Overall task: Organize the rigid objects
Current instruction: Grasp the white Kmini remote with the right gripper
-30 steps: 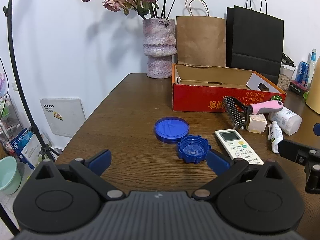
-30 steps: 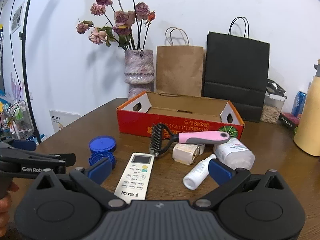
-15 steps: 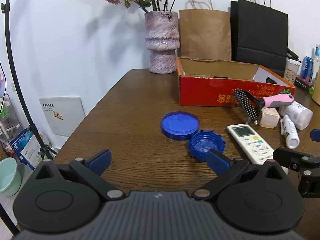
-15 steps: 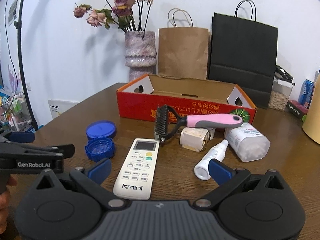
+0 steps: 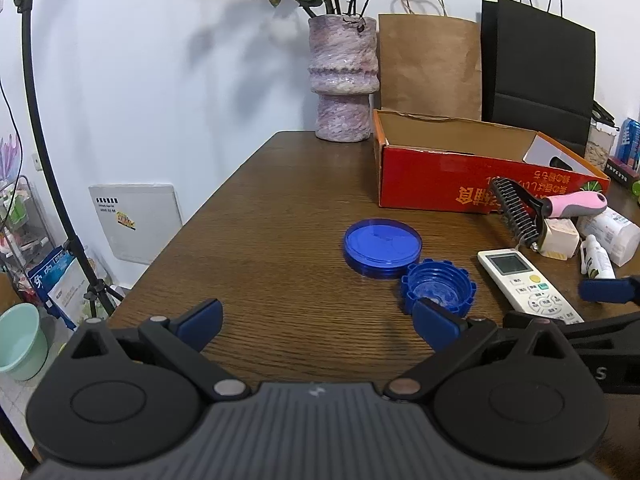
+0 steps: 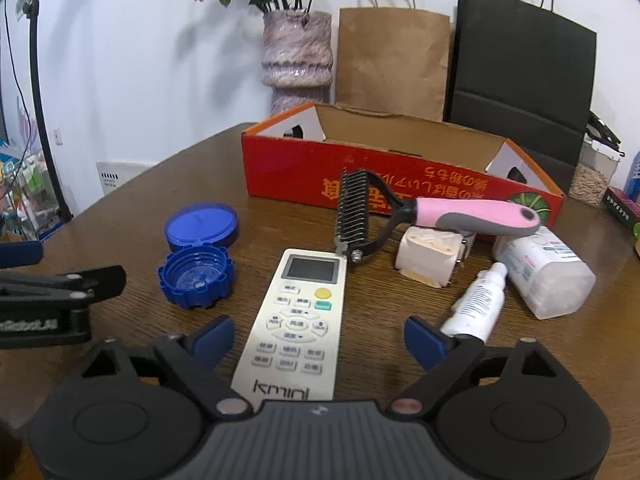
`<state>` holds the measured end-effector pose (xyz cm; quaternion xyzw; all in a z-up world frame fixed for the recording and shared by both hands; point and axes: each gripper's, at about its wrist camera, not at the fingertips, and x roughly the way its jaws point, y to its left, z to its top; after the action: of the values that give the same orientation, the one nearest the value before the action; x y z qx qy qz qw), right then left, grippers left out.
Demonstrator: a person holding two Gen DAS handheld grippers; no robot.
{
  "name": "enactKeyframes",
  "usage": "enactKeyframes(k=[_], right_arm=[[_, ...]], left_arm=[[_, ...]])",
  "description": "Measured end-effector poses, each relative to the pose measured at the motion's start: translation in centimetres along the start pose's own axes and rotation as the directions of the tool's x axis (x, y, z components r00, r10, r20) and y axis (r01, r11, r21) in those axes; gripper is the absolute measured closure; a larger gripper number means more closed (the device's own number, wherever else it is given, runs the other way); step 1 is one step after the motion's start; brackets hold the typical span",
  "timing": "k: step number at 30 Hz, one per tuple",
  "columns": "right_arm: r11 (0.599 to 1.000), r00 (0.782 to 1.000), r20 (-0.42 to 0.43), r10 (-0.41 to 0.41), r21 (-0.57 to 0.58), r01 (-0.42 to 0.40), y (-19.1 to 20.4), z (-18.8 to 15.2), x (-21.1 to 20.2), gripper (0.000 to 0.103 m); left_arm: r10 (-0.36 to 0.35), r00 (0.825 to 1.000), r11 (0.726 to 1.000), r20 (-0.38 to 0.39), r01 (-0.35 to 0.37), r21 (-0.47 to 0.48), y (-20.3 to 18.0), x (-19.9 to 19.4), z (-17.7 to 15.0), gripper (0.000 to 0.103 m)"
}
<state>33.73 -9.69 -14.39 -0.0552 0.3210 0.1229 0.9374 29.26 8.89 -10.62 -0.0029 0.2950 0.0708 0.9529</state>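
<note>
My desk (image 6: 120, 216) carries one red cardboard box (image 6: 400, 178) at the far side, open-topped, presumably where things belong. Near it lie one pink-handled comb (image 6: 420, 216), one white remote (image 6: 298, 316), one wide jar (image 6: 544, 272), one small bottle (image 6: 476, 304), one cream block (image 6: 428, 256) and two blue lids (image 6: 196, 248). My right claw (image 6: 318, 338) straddles the remote's near end, its jaws just closing but not yet touching. My left claw (image 5: 316, 320) hangs spread over bare wood.
</note>
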Motion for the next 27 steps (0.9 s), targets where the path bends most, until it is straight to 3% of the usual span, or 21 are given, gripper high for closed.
enactKeyframes(k=[5,9,16,27], right_arm=[[1.0,1.0,-0.017,0.003,0.012,-0.003,-0.1,-0.1,0.6,0.024],[0.999,1.0,0.003,0.028,0.015,-0.028,-0.1,-0.2,0.3,0.058],[0.999,0.998,0.039,0.041,0.016,-0.042,-0.3,-0.8,-0.6,0.058],[0.996,0.98,0.178,0.084,0.013,-0.088,-1.2,-1.2,-3.7,0.058]], left_arm=[[0.003,1.0,1.0,-0.007,-0.003,-0.004,0.0,0.1,0.0,0.0],[0.008,1.0,1.0,-0.01,-0.008,-0.001,0.0,0.2,0.0,0.0],[0.009,1.0,1.0,-0.015,-0.009,-0.009,0.1,0.4,0.0,0.0],[0.013,1.0,1.0,-0.017,-0.014,-0.028,0.2,0.5,0.0,0.0]])
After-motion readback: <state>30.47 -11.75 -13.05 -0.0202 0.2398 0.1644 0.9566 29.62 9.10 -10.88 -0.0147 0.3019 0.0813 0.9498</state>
